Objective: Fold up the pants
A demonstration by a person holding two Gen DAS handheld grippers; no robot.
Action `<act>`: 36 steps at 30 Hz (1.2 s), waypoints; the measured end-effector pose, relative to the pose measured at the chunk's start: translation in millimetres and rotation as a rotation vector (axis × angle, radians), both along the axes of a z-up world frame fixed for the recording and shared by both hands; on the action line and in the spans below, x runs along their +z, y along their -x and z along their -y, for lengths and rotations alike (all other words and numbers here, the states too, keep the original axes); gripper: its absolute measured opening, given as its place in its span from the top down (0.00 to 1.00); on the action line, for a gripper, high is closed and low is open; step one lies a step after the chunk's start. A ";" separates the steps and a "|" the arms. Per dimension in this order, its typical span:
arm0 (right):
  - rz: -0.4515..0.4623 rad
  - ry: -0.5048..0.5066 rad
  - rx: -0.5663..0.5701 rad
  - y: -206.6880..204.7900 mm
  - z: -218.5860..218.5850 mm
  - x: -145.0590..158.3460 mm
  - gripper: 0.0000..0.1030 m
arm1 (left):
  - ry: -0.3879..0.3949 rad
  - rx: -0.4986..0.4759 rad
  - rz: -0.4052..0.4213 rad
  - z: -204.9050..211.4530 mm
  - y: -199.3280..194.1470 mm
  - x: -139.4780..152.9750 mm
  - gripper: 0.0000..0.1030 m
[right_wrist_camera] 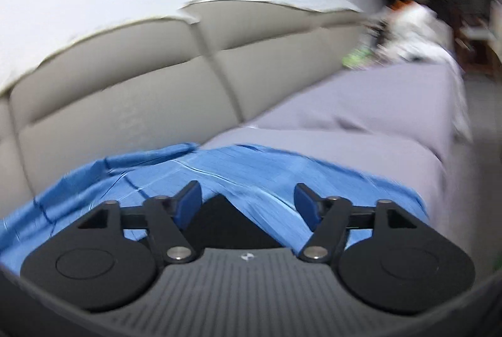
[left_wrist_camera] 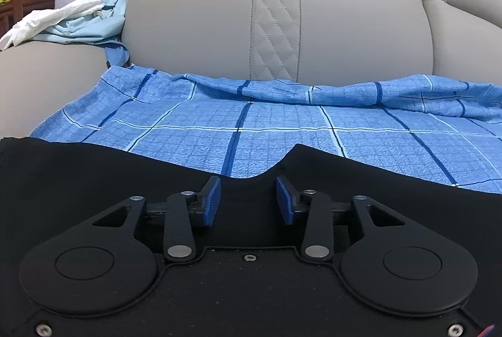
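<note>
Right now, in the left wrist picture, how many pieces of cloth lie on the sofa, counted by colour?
Black: 1, the pants
Blue checked: 1, the cloth spread on the seat
Pale blue: 1, the crumpled cloth on the armrest
White: 1, the crumpled cloth on top of the pale blue one
Total: 4

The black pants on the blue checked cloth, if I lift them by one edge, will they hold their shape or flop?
Probably flop: the black pants lie flat, with a soft wavy edge. They look thin, so likely light. The blue checked cloth beneath is already rumpled and may drag along.
</note>
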State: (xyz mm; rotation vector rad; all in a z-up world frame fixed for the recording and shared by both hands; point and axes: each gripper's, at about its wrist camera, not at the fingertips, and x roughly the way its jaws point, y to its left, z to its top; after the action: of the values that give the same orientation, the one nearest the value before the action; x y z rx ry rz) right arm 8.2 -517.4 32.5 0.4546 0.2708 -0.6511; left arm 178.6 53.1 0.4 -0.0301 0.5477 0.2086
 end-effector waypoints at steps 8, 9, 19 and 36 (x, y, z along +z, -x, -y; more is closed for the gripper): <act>-0.161 -0.106 -0.127 45.7 -20.1 -41.5 0.18 | 0.009 0.021 -0.001 -2.9 -0.8 -0.2 0.53; -0.170 -0.126 -0.127 44.8 -18.8 -46.2 0.18 | 0.006 0.023 -0.001 -2.4 -0.9 -0.3 0.53; -0.158 -0.104 -0.026 5.6 -6.8 -53.3 0.24 | 0.014 0.026 0.000 -4.8 0.4 -0.4 0.50; -0.135 -0.096 0.269 -56.6 -73.4 25.5 0.83 | 0.208 0.103 0.012 -139.6 79.9 12.9 0.39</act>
State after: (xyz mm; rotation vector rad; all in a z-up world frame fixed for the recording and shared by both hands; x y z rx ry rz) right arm 64.8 -444.0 58.0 0.4566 0.4839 -0.4072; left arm 98.7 192.7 13.3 -0.2625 0.5543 0.2513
